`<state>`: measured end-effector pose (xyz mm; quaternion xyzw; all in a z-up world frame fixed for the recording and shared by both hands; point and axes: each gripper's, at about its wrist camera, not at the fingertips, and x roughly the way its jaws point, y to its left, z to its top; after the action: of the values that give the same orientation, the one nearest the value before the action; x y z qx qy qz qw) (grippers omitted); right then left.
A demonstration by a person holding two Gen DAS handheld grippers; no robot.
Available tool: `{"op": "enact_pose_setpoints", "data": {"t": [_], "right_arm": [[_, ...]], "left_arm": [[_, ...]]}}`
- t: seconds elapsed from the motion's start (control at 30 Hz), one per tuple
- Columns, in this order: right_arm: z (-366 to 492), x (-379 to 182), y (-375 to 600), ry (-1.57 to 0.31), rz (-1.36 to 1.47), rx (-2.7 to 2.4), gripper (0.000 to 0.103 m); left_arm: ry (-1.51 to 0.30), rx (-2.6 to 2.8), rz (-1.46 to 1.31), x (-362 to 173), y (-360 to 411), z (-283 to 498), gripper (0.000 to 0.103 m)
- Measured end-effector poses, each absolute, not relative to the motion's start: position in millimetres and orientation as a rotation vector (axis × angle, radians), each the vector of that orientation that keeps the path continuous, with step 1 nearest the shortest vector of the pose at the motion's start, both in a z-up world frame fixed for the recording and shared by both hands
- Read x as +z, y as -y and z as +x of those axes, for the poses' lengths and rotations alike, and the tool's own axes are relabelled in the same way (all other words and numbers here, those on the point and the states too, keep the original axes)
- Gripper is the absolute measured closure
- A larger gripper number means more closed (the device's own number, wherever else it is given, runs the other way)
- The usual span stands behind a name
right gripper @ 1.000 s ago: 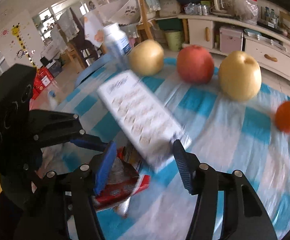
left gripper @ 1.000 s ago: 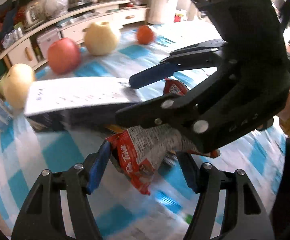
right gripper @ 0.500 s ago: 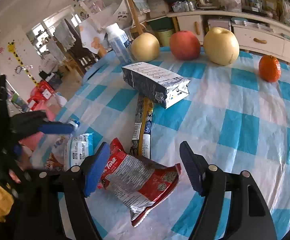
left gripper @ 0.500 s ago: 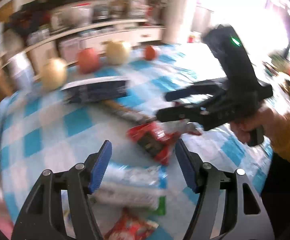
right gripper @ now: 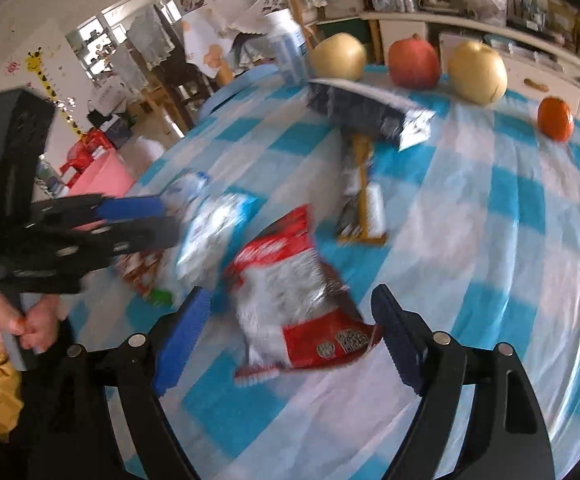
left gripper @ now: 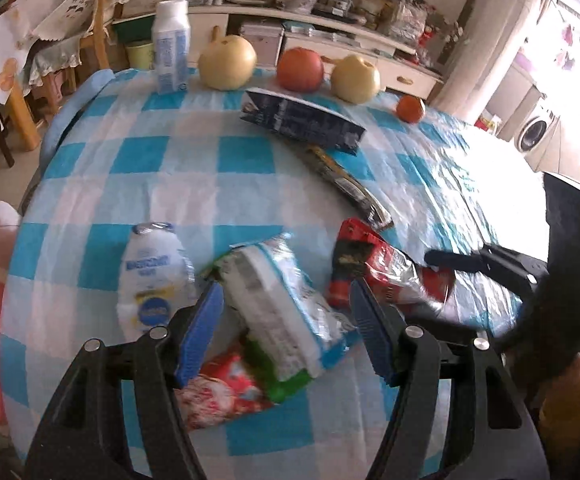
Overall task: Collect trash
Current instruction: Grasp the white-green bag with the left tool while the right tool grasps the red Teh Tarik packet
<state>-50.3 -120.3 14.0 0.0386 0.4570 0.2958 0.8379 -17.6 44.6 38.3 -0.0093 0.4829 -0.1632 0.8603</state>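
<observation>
Checkered tablecloth [right gripper: 470, 208], red wrapper [right gripper: 294, 280] between right hand-held gripper [right gripper: 292, 338] jaws

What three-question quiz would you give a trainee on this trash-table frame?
1. True or false: the right gripper is shut on the red wrapper.
2. What lies between the left gripper's fingers? A) white-and-blue wrapper B) orange C) upright bottle
3. How many round fruits sit along the table's far edge?

Key: 1 false, its jaws have just been opening and the wrapper lies unpressed between them; 2 A; 3 four.
</observation>
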Motion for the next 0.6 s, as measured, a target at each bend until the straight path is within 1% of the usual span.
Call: {"op": "enact_pose_setpoints", "data": {"t": [0.17,0.4,0.43,0.47,0.53,0.57,0.6], "right_arm": [[-71.6,20.1,113.8,-0.933,0.074,0.613,0.02],[-70.4,12.2,95.9,-0.884,-0.015,0.55,0.02],[-69.9,9.8,91.8,-0.885,-0.028,0.549,0.02],[-69.1,7.4,89.5,-0.887,-0.034,0.546,0.02],[-67.7,4.4,88.5,-0.89,-0.04,0.535,0.022],[-67.0,3.0,87.7,-0.889,-0.047,0.522,0.026],[-67.4,2.8,87.7,-0.888,-0.046,0.521,0.026]], "left_arm": [[-1.034,-0.283,0.042,22.6,-30.7,-19.4,0.036],[-1.03,-0.204,0.042,10.9,-31.1,-14.9,0.038],[-1.031,-0.203,0.039,9.1,-31.5,-14.0,0.039],[-1.027,-0.199,0.034,7.1,-32.9,-13.2,0.043],[-1.014,-0.199,0.031,4.4,-33.9,-12.5,0.044],[-1.003,-0.205,0.033,4.2,-34.3,-13.1,0.045],[-1.0,-0.208,0.034,4.5,-34.3,-13.5,0.046]]}}
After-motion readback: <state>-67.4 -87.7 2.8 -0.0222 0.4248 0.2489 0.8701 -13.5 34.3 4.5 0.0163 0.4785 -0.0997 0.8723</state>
